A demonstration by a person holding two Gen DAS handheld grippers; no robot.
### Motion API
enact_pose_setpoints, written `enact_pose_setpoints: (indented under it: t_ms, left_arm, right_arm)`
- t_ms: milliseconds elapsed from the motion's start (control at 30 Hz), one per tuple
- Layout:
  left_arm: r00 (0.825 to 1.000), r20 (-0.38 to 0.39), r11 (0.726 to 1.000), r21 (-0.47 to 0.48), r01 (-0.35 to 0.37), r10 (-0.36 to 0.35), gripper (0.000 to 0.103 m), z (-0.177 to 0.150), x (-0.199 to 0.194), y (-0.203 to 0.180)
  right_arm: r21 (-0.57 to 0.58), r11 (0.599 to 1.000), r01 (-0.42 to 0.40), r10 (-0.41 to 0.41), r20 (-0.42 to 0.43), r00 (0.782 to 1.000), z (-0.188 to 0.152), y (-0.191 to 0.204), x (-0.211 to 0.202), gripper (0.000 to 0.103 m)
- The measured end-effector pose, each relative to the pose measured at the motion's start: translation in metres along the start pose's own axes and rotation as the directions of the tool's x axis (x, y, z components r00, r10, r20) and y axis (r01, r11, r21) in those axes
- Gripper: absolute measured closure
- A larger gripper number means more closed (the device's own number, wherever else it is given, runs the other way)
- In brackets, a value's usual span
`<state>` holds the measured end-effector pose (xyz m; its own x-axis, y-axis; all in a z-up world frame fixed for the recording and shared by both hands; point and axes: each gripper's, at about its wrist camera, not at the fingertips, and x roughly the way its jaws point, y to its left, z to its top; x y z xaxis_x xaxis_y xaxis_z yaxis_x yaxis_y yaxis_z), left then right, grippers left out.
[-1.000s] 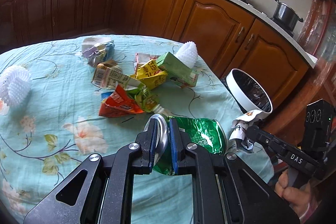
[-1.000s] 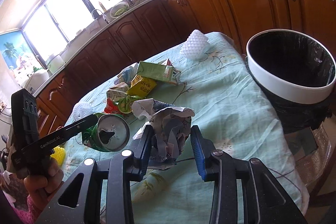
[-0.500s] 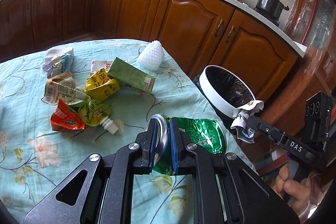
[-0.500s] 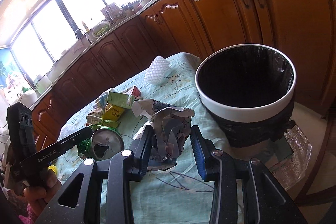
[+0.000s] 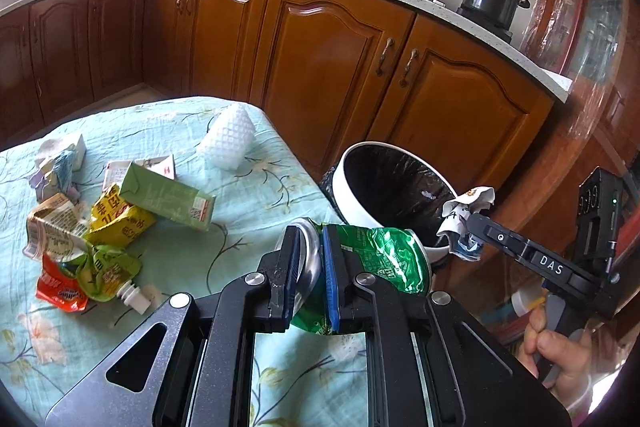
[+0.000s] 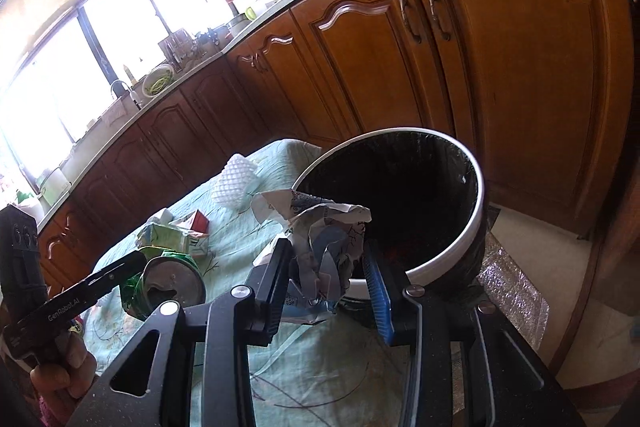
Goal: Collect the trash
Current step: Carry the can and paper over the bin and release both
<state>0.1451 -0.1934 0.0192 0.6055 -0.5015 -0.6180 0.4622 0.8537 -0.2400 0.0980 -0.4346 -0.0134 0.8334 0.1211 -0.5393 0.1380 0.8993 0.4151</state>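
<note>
Right, both my claws are loaded beside the white bin (image 6: 478, 211).
Left gripper (image 5: 311, 275) clamps the crushed green can (image 5: 384, 259) over the table (image 5: 240, 195) edge; right gripper (image 6: 332, 283) pinches crumpled paper (image 6: 320, 231) at the bin's rim.

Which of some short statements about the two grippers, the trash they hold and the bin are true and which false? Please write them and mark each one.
1. The left gripper is shut on the crushed green can. True.
2. The right gripper holds a yellow pouch. False: it holds the crumpled paper.
3. The trash bin has a white rim and a black liner. True.
4. The bin stands on the table. False: it stands beside the table's edge, lower than the top.
5. The green carton lies on the tablecloth. True.
</note>
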Motion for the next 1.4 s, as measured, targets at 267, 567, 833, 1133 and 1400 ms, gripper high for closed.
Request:
enact_pose_setpoints:
  t_ms: [267, 567, 833, 1133, 1400]
  left_arm:
    - [1.0, 0.01, 0.999, 0.033, 0.028, -0.028, 0.092, 0.027, 0.031, -0.028]
    - [1.0, -0.012, 0.995, 0.095, 0.022, -0.021, 0.092, 0.05, 0.076, -0.056]
    - [0.998, -0.058, 0.99, 0.139, 0.009, -0.001, 0.092, 0.053, 0.111, -0.07]
    - [0.999, -0.05, 0.987, 0.161, 0.004, 0.004, 0.064, 0.048, 0.11, -0.075]
    - [1.0, -0.012, 0.996, 0.09, 0.01, -0.009, 0.053, 0.043, 0.075, -0.051]
  right_arm:
    - [0.001, 0.999, 0.05, -0.05, 0.0, 0.999, 0.025, -0.024, 0.008, 0.066]
    - [-0.002, 0.998, 0.068, -0.068, -0.042, 0.997, 0.042, -0.04, 0.03, 0.065]
    - [-0.004, 0.996, 0.089, -0.089, -0.083, 0.993, 0.047, -0.05, 0.05, 0.067]
    - [0.026, 0.996, 0.091, -0.088, -0.096, 0.991, 0.046, -0.059, 0.058, 0.052]
    - [0.041, 0.997, 0.068, -0.066, -0.058, 0.996, 0.041, -0.051, 0.049, 0.027]
